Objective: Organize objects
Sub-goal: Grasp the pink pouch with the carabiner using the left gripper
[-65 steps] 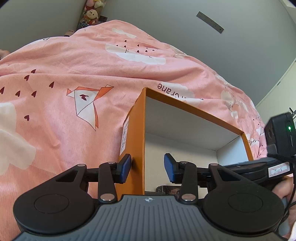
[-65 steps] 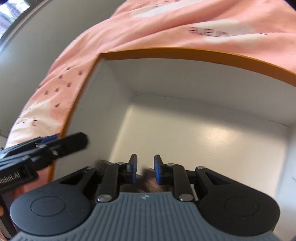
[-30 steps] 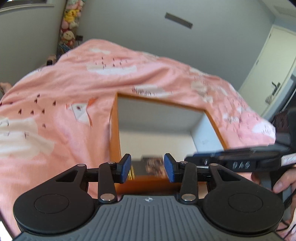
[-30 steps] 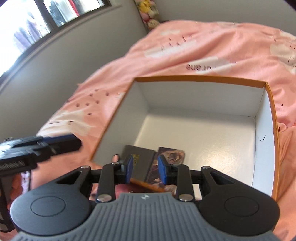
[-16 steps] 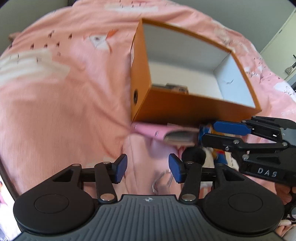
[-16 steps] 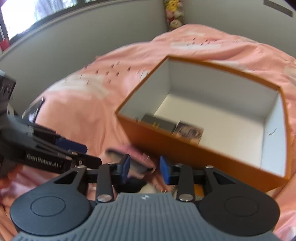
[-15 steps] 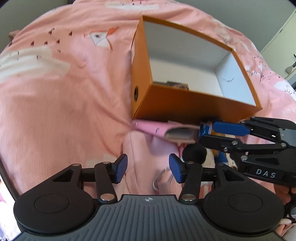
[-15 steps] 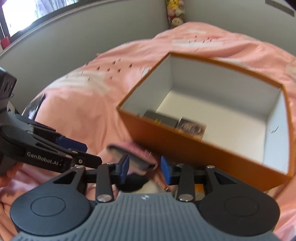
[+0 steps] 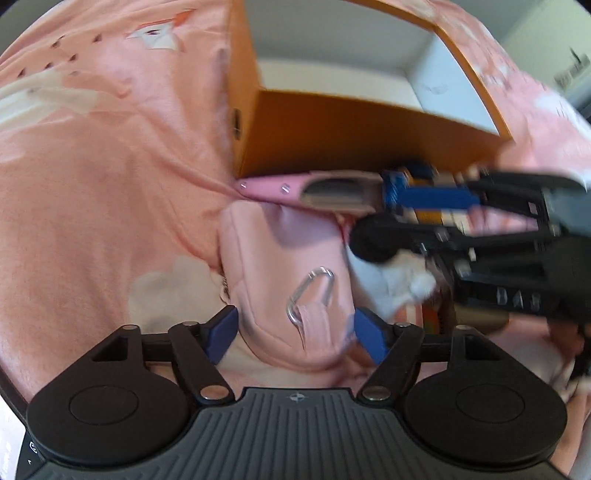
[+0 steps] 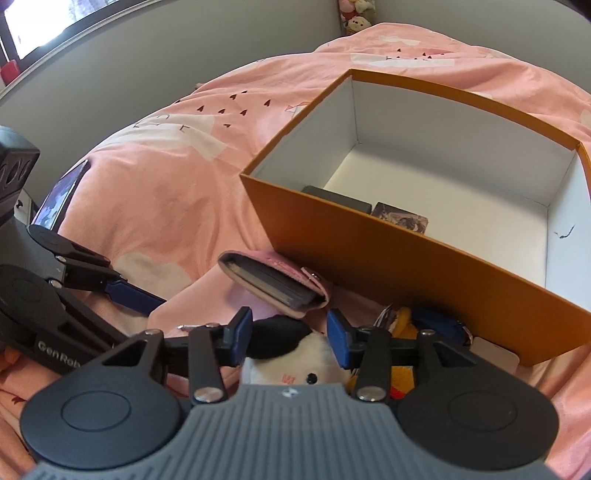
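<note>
Beside the orange box on the bed, the left gripper spreads wide around a pink pouch while the right gripper, widening, straddles a plush toy; crowded jaws could snag the neighbouring card holder.

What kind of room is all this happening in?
Most likely a bedroom. The things lie on a bed under a pink printed bedspread, soft toys are piled in the far corner by the grey wall, and a window runs along that wall. An orange box sits on the bed.
</note>
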